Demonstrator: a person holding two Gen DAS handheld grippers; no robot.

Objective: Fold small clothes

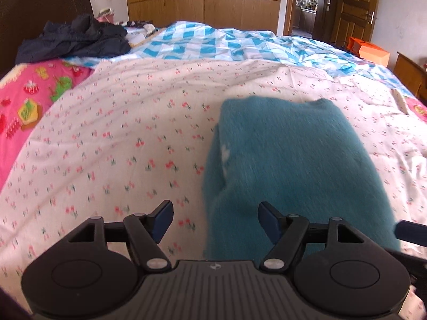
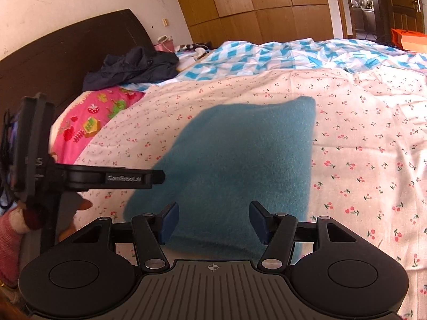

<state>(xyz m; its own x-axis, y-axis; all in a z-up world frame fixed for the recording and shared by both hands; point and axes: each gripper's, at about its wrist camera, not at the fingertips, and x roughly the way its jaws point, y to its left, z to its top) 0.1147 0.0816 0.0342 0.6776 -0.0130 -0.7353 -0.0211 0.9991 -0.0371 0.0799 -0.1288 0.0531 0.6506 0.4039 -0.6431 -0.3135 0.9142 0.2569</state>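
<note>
A teal fuzzy garment lies folded into a rough rectangle on the cherry-print sheet. My left gripper hovers open over the garment's near left edge, one finger above the sheet and one above the fabric, nothing between its pads. In the right wrist view the same garment fills the middle. My right gripper stands open over the garment's near end, pads clear of the cloth. The left gripper shows side-on at the left. A blue fingertip of the right gripper pokes in at the right.
A dark jacket is heaped by the brown headboard. A blue-and-white checked quilt covers the far side of the bed, a pink printed blanket the left. An orange box sits beyond the bed near a wooden door.
</note>
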